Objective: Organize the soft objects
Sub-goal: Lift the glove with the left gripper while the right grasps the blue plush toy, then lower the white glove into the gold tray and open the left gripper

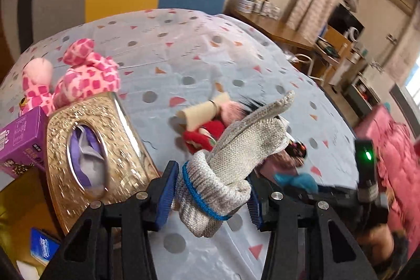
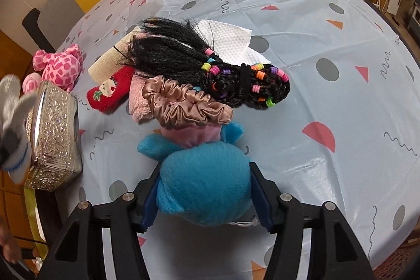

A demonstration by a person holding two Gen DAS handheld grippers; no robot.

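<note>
My left gripper (image 1: 210, 190) is shut on a grey knit glove (image 1: 236, 151) with a blue cuff stripe, held above the table; the glove also shows in the right wrist view (image 2: 13, 133) at far left. My right gripper (image 2: 204, 193) is shut on a blue plush toy (image 2: 204, 183) resting on the table. Beyond it lie a tan satin scrunchie (image 2: 183, 104), a pink cloth (image 2: 137, 99), a red sock (image 2: 110, 91), a black beaded hairpiece (image 2: 204, 62) and a white tissue (image 2: 228, 41). A pink spotted plush (image 1: 84, 75) lies at the far left.
An embossed metal tissue box (image 1: 86, 148) stands left of the glove, also seen in the right wrist view (image 2: 52, 138). A purple carton (image 1: 18, 141) sits beside it. The table has a patterned light-blue cloth (image 2: 328, 96). A pink sofa (image 1: 388, 148) is at right.
</note>
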